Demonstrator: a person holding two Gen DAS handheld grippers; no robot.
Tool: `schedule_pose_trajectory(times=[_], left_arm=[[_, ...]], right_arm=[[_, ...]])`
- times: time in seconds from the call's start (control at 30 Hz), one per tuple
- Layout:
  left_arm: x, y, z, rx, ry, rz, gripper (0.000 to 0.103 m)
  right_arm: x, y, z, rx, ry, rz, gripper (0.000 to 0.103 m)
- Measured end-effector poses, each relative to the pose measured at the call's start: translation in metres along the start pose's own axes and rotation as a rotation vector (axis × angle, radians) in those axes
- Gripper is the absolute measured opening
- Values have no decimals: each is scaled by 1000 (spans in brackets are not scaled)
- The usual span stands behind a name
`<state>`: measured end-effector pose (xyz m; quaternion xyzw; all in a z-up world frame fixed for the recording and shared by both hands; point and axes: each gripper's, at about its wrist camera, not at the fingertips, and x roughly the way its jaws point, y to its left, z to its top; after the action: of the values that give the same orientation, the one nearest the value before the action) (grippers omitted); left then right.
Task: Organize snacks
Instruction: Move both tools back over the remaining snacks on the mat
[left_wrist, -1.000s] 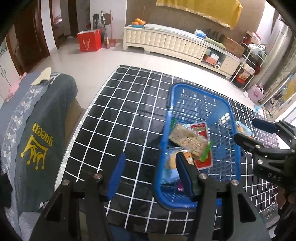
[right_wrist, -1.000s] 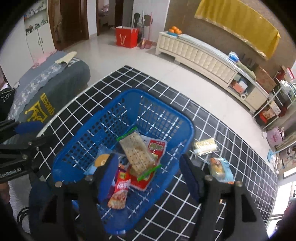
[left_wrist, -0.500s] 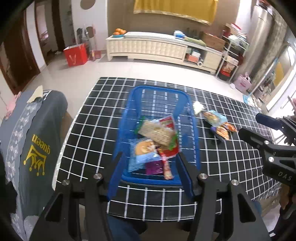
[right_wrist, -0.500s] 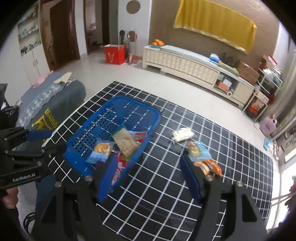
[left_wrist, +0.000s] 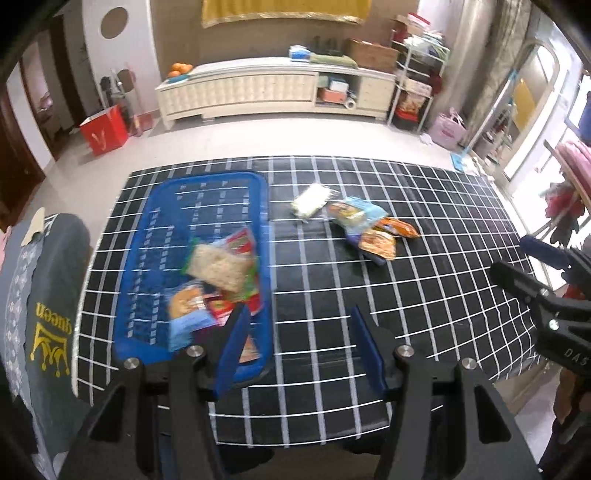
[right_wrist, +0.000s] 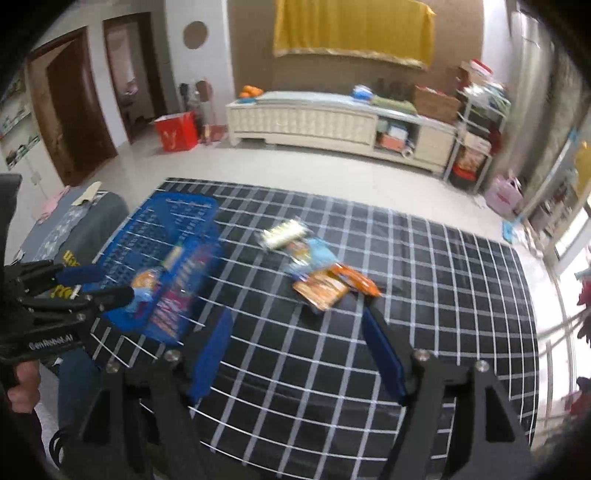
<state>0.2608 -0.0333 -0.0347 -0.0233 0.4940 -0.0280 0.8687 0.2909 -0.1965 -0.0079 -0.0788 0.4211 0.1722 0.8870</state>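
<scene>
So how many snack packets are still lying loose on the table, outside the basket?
4, all right of the blue basket: white packet, light blue packet beside it, orange packet, and brown-orange packet nearest. They overlap, so another could be hidden.

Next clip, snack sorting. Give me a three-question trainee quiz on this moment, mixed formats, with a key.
1. True or false: the left gripper is shut on a packet.
2. Where does the cracker pack lie? A) in the blue basket B) on the tablecloth C) on the floor
3. Fill in: the pale packet lies on the basket's ____ side.

Key: 1 false, both it and the right gripper are open and empty; 2 A; 3 right.
</scene>
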Motion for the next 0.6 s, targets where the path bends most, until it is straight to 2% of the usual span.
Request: schedule_pose_trajectory(times=[0.37,0.47,0.6], left_arm=[[68,-66,15,62,92,-38,56],[85,-72,19,58,114,-37,56],[95,-64,28,34,93,-21,56]], right_arm=[[34,-77,-28,124,64,-31,78],[47,-89,-29,151,74,-17,79],[72,-99,-23,169,109,13,80]])
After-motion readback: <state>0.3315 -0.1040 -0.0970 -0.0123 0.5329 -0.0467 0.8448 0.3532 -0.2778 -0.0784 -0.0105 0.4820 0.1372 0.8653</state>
